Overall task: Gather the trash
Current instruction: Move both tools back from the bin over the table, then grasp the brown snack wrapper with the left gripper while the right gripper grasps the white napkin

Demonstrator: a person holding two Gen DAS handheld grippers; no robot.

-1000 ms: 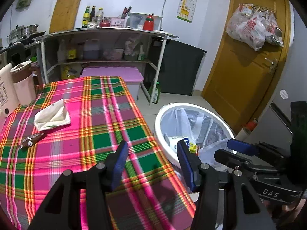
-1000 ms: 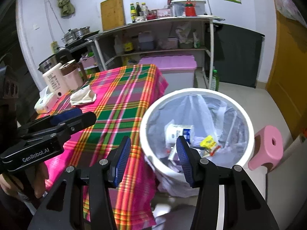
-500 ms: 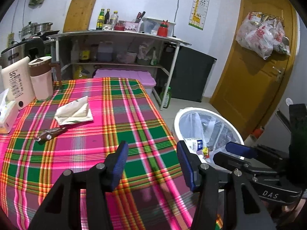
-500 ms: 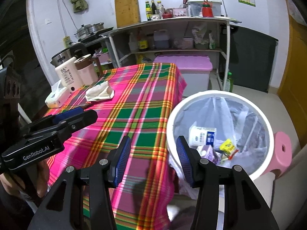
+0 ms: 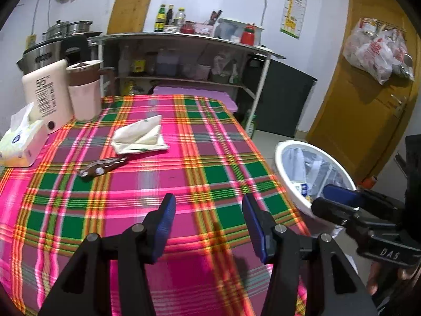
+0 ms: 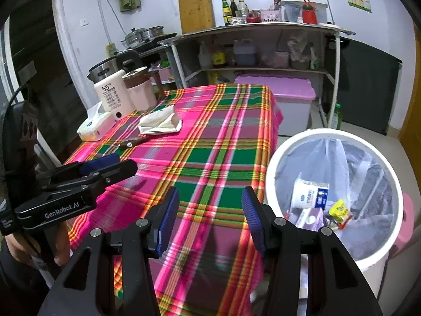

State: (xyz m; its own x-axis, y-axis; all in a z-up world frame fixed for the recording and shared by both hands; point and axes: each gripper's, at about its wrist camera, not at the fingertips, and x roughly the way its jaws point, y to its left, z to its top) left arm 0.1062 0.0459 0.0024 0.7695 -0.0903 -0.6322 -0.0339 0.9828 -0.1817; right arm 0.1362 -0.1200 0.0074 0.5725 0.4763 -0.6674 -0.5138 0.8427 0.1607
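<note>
Now both grippers hang open-jawed and empty over the plaid table (image 5: 210, 163)
Crumpled wrapper (image 5: 139, 138) at 11 o'clock of the left gripper (image 5: 208, 223) looks light, soft, crushable: pinch its raised fold; right gripper (image 6: 209, 220) waits near the bin (image 6: 273, 173)

We lose near edge of plaid tablecloth (image 5: 184, 173) behind left gripper (image 5: 208, 210) arms; cloth there smeared by blur. Trash bin (image 5: 289, 155) half hidden behind right gripper's (image 5: 339, 197) body in left view. Bin's base cut off by right gripper (image 6: 209, 205) arm in right view. Small dark object (image 6: 131, 142) by folded paper (image 6: 160, 123): we can't tell what. Shelf bottle (image 6: 226, 10) labels too small to read. Pink stool (image 6: 406, 221) mostly behind bin.
</note>
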